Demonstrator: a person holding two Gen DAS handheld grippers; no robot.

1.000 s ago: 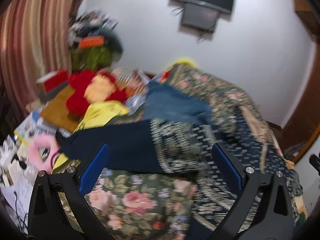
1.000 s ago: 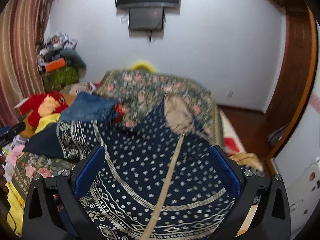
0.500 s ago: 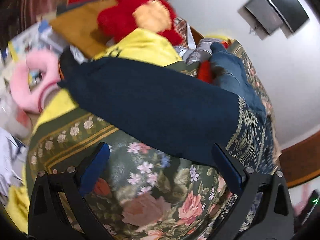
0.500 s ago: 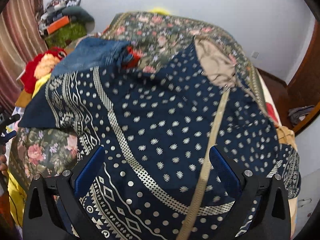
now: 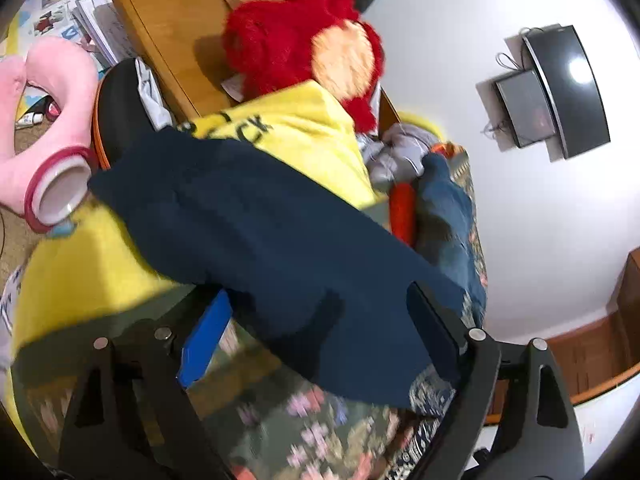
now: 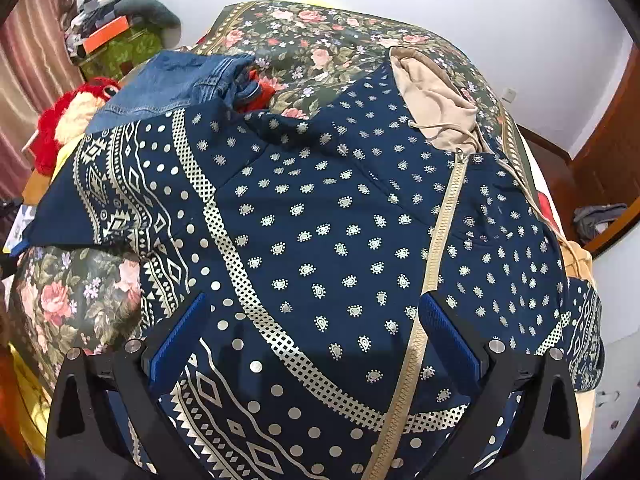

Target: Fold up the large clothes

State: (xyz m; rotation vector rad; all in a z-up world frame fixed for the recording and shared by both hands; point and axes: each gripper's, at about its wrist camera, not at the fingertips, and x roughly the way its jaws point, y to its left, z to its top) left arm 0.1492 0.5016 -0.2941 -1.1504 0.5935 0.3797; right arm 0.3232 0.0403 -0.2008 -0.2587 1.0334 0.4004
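Note:
A large navy hooded jacket (image 6: 320, 216) with cream dots, patterned bands, a beige zip and a beige hood lies spread front-up on the floral bed (image 6: 320, 40). Its plain navy sleeve end (image 5: 280, 248) stretches out to the left over the bed's edge. My left gripper (image 5: 320, 332) is open, its fingers on either side of the sleeve near the cuff. My right gripper (image 6: 316, 336) is open, low over the jacket's lower front beside the zip.
Folded blue jeans (image 6: 176, 80) lie at the far left of the bed. A yellow cloth (image 5: 288, 128), a red plush toy (image 5: 304, 48), a pink neck pillow (image 5: 52, 92) and a wooden board (image 5: 172, 40) crowd the left side. A wooden door (image 6: 600, 128) stands at right.
My left gripper has swung down and left onto the sleeve, which now lies between its fingers. My right gripper has dropped closer over the jacket's front.

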